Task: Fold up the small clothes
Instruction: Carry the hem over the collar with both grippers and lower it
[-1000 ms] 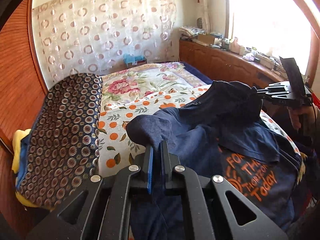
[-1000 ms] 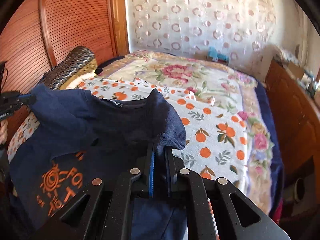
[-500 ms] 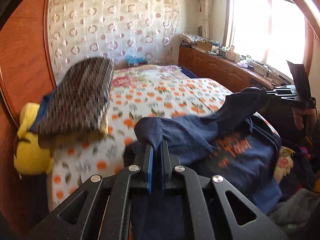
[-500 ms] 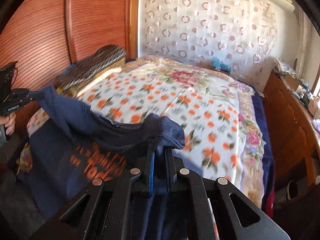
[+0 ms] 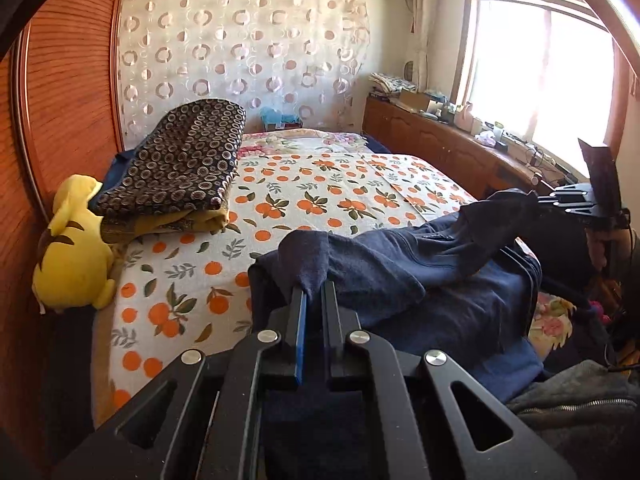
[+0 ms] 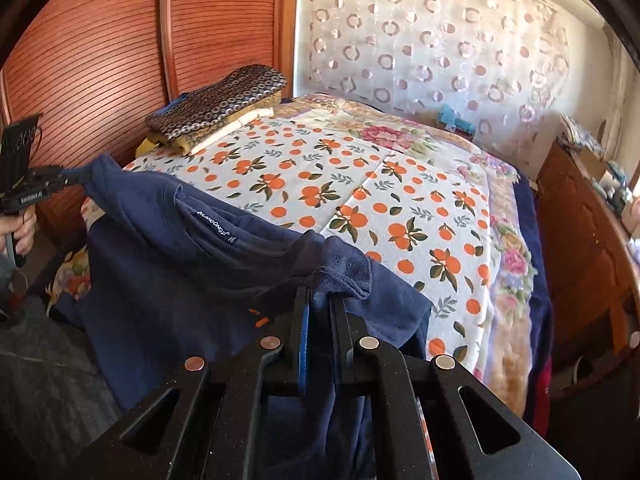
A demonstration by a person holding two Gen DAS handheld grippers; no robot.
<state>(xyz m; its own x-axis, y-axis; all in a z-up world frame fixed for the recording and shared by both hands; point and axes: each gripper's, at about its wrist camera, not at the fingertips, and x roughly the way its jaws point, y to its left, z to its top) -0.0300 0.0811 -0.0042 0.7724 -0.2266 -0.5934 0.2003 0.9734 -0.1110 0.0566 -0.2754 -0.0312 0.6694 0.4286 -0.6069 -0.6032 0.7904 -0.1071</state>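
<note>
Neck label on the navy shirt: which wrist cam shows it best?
Right wrist view. The neck label faces that camera inside the collar of the navy shirt, with white lettering visible, though hard to read. In the left wrist view the shirt is bunched up and the label cannot be made out.

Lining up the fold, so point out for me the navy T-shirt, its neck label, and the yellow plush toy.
navy T-shirt (image 6: 160,300): right wrist view, on the flat body fabric.
neck label (image 6: 216,229): right wrist view, on the printed white lettering inside the collar.
yellow plush toy (image 5: 72,264): left wrist view, on its rounded body.
</note>
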